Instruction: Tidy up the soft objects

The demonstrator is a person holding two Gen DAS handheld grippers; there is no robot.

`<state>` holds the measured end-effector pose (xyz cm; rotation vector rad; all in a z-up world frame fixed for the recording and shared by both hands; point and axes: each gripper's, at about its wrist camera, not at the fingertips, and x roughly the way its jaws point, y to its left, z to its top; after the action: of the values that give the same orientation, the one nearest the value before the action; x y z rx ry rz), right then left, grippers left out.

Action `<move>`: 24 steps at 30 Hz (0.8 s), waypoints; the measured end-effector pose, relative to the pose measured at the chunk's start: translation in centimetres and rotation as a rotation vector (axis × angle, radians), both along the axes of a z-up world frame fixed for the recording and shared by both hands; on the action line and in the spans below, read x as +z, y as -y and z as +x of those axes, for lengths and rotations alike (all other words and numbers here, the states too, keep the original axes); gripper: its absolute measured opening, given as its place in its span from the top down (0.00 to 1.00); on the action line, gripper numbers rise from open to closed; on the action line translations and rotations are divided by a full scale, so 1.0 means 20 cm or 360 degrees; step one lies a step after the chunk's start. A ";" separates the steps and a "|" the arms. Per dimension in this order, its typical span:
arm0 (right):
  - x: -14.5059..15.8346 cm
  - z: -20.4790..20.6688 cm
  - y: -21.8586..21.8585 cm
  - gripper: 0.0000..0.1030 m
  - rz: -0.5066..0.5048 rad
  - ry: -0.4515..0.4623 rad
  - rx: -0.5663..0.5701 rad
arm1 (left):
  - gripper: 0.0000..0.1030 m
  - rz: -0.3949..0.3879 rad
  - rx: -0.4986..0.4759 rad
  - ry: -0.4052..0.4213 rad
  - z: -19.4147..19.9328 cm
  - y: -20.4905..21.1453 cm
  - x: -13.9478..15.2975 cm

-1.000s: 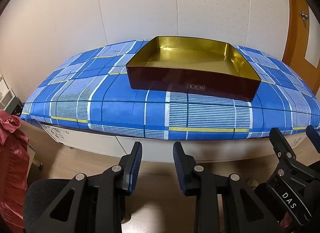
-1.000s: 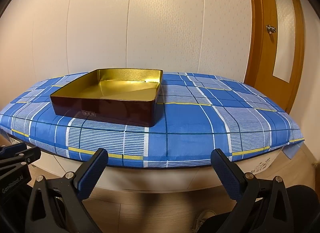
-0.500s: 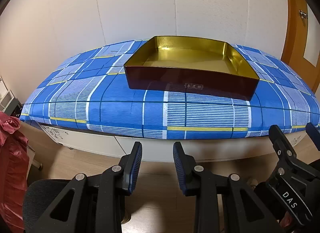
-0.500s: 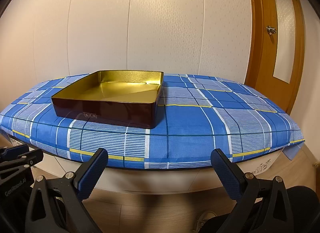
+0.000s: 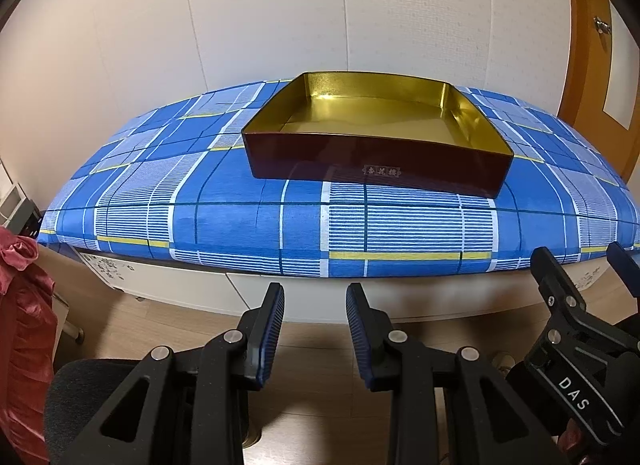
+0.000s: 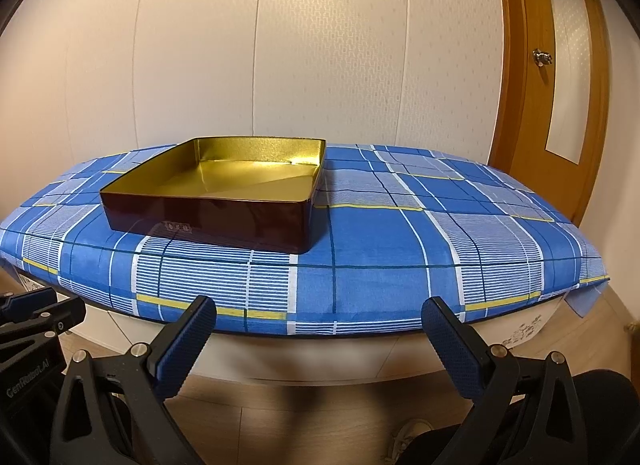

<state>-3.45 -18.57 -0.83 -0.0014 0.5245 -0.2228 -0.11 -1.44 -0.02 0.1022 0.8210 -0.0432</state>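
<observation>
Nothing moved; gold-lined box [image 5: 376, 133] empty.

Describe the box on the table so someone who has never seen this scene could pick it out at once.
Start at the table covered by a blue plaid cloth in front of the pale wall. On it, left of the middle in the right wrist view, sits a shallow square box with no lid. Its dark red outside, shiny gold inside and small label on the near wall make it unmistakable.

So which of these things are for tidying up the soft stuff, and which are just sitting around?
For the job:
- gold-lined box, empty, on the blue plaid cloth
- left gripper, nearly shut, holding nothing
- right gripper, open, holding nothing

Just lying about:
- red fabric bundle, maybe one of the soft things
- wooden door
</observation>
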 end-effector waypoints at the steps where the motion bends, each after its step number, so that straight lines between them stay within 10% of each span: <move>1: 0.00 0.00 0.00 0.00 -0.0001 0.0000 -0.0003 | 0.69 0.0000 -0.0001 0.0000 0.00 0.00 0.00; 24: -0.01 0.01 0.01 0.00 0.0014 -0.0023 -0.0001 | 0.69 0.0009 -0.0013 -0.0020 0.01 0.01 -0.01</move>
<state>-3.22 -18.82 -1.08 0.0057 0.5396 -0.2214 0.05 -1.58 -0.29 0.1105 0.8333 -0.0495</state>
